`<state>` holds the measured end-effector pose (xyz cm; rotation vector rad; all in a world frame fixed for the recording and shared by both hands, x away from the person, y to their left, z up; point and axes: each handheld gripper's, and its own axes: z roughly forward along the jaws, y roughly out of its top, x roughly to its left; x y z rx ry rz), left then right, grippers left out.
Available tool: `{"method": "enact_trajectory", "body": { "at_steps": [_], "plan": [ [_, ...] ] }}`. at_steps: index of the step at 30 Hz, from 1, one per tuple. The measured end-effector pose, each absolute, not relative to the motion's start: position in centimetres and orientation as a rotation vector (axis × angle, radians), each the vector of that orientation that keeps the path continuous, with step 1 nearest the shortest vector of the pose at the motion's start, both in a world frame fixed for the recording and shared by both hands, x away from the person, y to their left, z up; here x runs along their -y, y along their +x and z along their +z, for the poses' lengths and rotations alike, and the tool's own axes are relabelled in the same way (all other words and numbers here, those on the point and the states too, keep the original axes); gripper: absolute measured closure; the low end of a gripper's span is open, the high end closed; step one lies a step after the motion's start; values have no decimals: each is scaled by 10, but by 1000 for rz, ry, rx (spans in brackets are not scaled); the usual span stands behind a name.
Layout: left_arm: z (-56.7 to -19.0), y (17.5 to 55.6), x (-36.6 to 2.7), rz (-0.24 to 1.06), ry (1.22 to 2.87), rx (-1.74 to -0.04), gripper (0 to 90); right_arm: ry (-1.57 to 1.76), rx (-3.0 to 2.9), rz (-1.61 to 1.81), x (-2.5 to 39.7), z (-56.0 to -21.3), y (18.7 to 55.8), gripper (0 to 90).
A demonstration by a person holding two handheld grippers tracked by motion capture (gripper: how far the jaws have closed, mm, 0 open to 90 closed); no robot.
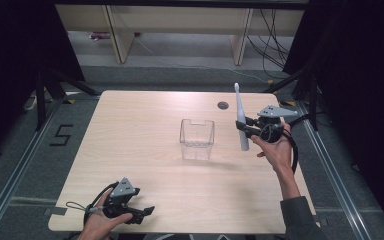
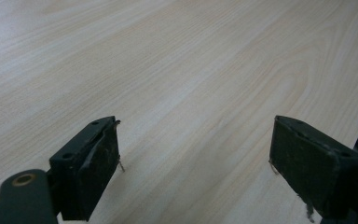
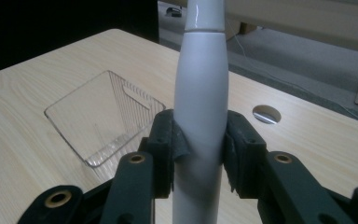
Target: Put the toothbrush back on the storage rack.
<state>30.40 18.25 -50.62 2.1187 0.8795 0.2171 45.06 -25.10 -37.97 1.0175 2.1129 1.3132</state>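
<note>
The right tool (image 3: 199, 154) clamps the toothbrush (image 3: 200, 93) mid-handle; it looks light, stiff and slick. The cup (image 1: 197, 139) sits at nine o'clock. The left tool (image 2: 196, 172) gapes.

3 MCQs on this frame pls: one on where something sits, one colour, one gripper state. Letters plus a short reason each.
1. Where does the clear container stand?
A. near the middle of the table
B. at the table's near left corner
C. on the floor

2. What colour is the electric toothbrush?
A. black
B. white
C. red

3. How is the left gripper?
A. shut on the toothbrush
B. shut on the container
C. open, holding nothing

Key:
1 A: in the high view the container stands on the table about midway across, to the left of the right gripper.
2 B: the right gripper view shows a smooth white body clamped between the two jaws.
3 C: the left gripper view shows its jaws wide apart with bare wood between them.
</note>
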Motion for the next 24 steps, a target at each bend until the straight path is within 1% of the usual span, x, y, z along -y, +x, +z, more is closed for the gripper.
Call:
{"method": "enact_trajectory", "body": {
  "at_steps": [17,24],
  "plan": [
    [-506,304,-183,213,2115,-878,150,960,-2084,1373,228,-361,467,666],
    [-507,303,-182,213,2101,-886,150,945,-2082,1412,213,-351,474,666]
  ]
}}
